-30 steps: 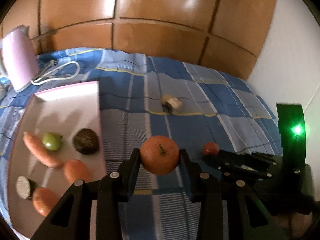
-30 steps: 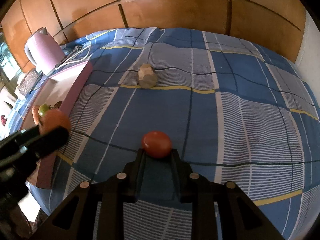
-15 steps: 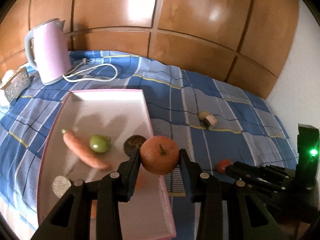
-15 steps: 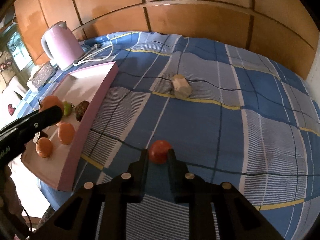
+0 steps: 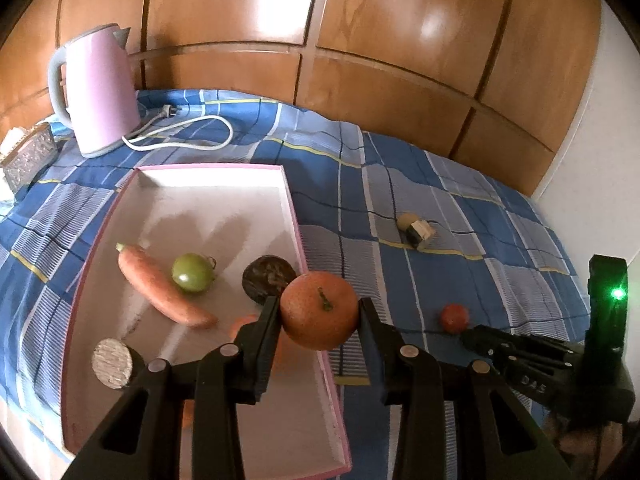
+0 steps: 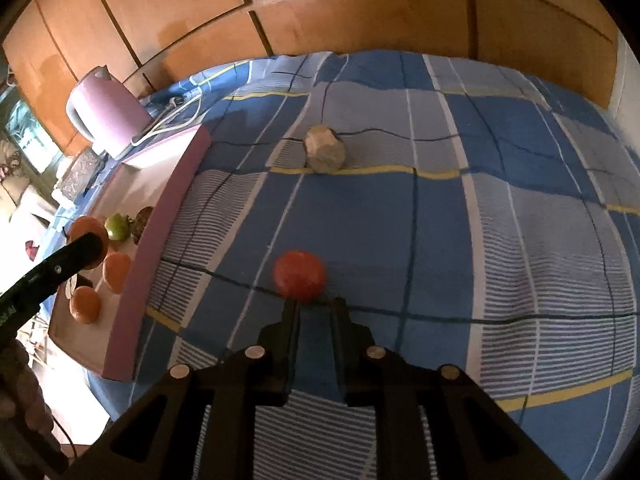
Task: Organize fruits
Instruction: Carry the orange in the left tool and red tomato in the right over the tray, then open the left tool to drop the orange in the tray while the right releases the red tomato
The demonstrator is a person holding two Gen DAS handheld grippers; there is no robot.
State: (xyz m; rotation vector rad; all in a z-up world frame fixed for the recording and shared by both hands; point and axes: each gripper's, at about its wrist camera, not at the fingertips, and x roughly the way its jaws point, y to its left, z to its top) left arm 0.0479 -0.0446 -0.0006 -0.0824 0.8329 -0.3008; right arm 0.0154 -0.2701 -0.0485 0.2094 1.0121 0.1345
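Blue plaid cloth [image 6: 400, 240] | left tongs [image 5: 320, 312] grip orange [image 5: 319, 310] above tray [image 5: 296, 224] | right tongs [image 6: 314, 306] parted behind tomato [image 6: 300, 275]

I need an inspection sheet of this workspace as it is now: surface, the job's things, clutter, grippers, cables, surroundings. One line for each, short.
Surface: blue checked cloth, wrinkled, covers the whole top.
Job's things: orange held over the right rim of the pink tray; in the tray a carrot, a green tomato, a dark round fruit and more orange-coloured pieces; red tomato on the cloth.
Clutter: pale faceted object on the cloth; grey disc-ended object in the tray.
Grippers: left gripper shut on the orange; right gripper open, tips just short of the red tomato.
Cables: white cord with its plug loose beside the pink kettle.
Surroundings: wooden panelled wall; patterned box at the left edge.
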